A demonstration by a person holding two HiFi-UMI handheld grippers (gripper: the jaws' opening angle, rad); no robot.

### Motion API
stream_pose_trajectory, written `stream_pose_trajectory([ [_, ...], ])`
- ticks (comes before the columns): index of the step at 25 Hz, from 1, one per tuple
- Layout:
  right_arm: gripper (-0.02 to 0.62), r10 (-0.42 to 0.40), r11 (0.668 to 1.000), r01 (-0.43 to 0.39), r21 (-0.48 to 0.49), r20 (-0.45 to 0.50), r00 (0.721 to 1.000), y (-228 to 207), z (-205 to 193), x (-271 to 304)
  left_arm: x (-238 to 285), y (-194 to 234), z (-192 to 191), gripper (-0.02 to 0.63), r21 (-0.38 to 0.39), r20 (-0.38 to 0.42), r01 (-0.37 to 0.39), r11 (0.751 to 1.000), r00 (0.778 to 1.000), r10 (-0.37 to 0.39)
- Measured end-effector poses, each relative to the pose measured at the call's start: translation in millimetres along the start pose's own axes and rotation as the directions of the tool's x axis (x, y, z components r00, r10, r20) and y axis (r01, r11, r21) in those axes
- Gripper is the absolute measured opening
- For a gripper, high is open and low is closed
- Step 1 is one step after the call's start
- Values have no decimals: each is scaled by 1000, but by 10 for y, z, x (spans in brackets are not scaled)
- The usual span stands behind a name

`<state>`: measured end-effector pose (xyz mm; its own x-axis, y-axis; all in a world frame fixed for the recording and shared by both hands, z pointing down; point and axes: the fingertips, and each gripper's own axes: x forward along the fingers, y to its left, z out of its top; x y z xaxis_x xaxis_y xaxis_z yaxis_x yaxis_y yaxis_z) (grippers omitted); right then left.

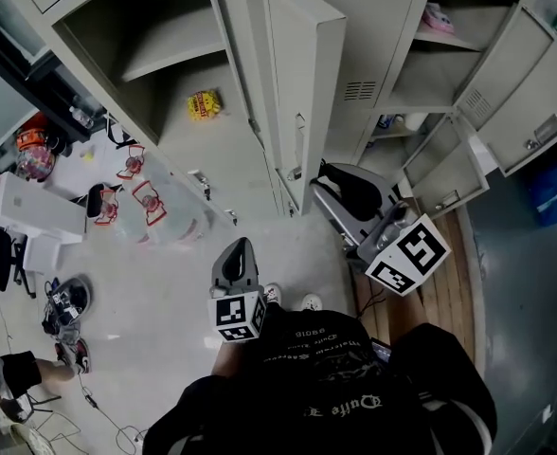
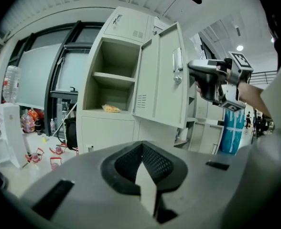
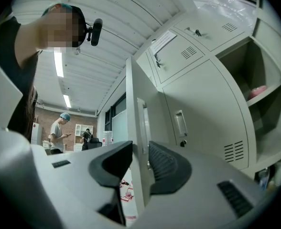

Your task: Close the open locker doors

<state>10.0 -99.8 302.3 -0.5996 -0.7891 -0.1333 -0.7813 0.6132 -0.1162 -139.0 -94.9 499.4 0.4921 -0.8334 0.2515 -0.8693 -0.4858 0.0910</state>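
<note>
Head view, locker door: we see the tall locker door (image 1: pixel 297 74) swung out toward us at twelve o'clock, with its compartment gaping at ten o'clock.
Head view, yellow packet: the yellow packet (image 1: pixel 204 104) lies on that compartment's floor at eleven o'clock. It looks to us like a snack bag, though it is small here.
Head view, right lockers: an upper right door (image 1: pixel 525 74) and a lower right door (image 1: pixel 446 180) hang open at two and three o'clock.
Head view, right gripper: the right gripper (image 1: pixel 328 180) reaches the locker door's free edge, just right of centre.
Head view, left gripper: the left gripper (image 1: pixel 238 246) sits just below centre at six o'clock, apart from the lockers.
Left gripper view, jaws: they are pressed together with nothing between them.
Left gripper view, locker door: it stands ajar at twelve o'clock, with the right gripper beside its handle at two o'clock.
Right gripper view, jaws: we see them pinching the locker door's free edge, one pad on each face. The door rises toward twelve o'clock.
Right gripper view, neighbours: a closed door (image 3: pixel 198 113) fills two o'clock. A pink item (image 3: pixel 257 90) rests on a shelf at three o'clock.
</note>
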Motion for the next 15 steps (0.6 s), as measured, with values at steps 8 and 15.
stream_pose_trajectory([
  [8, 88, 39, 997, -41, -66, -29, 999, 166, -14, 102, -140, 48, -53, 8, -19, 2, -73, 997, 997, 73],
  [15, 77, 72, 993, -76, -87, -49, 996, 362, -27, 240, -298, 112, -107, 8, -33, -1, -136, 990, 991, 136],
])
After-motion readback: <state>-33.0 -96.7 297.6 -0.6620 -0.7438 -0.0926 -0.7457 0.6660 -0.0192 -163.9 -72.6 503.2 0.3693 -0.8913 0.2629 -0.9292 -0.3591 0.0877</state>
